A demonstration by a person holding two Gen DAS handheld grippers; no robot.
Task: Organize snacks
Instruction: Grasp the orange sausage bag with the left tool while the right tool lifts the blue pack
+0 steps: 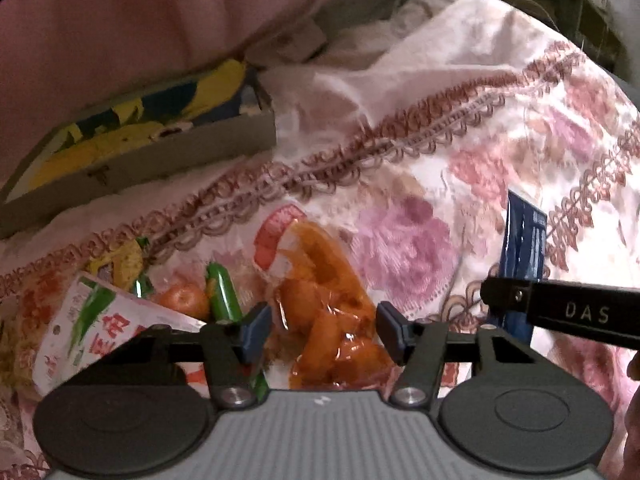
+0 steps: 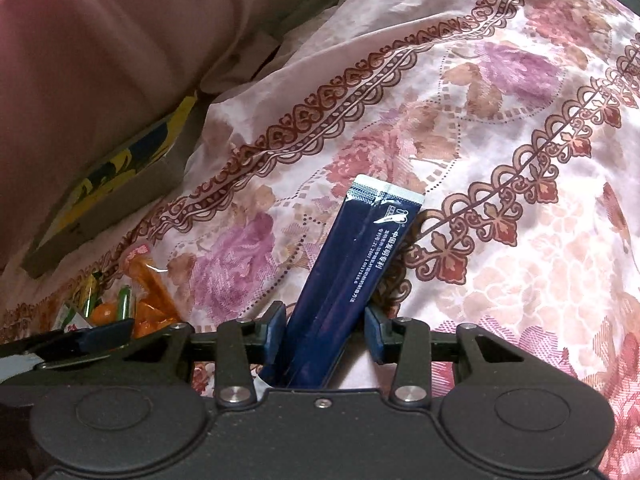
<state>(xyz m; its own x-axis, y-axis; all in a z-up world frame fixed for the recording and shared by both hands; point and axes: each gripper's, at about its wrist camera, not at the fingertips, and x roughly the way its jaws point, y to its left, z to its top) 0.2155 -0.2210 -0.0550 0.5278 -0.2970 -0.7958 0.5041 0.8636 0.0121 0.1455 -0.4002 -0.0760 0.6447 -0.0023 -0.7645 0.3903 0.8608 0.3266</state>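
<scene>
A clear bag of orange snacks [image 1: 324, 312] lies on the floral bedsheet [image 1: 460, 152], right between the fingers of my left gripper [image 1: 324, 332]. Its jaws stand apart around the bag, with a small gap showing at the left pad. My right gripper [image 2: 325, 332] is shut on a long dark blue packet [image 2: 352, 256] with white print, which sticks up and forward out of the jaws. The same blue packet [image 1: 520, 248] shows at the right of the left wrist view, behind the right gripper's finger [image 1: 560, 312]. Left of the orange bag lie more snacks.
In the snack pile are a white, green and red bag [image 1: 92, 328], a small orange fruit [image 1: 186, 300], a green packet [image 1: 222, 296] and a yellow-green packet [image 1: 120, 260]. A flat box with a yellow and blue lid [image 1: 140, 140] lies behind, against pink bedding [image 1: 120, 20].
</scene>
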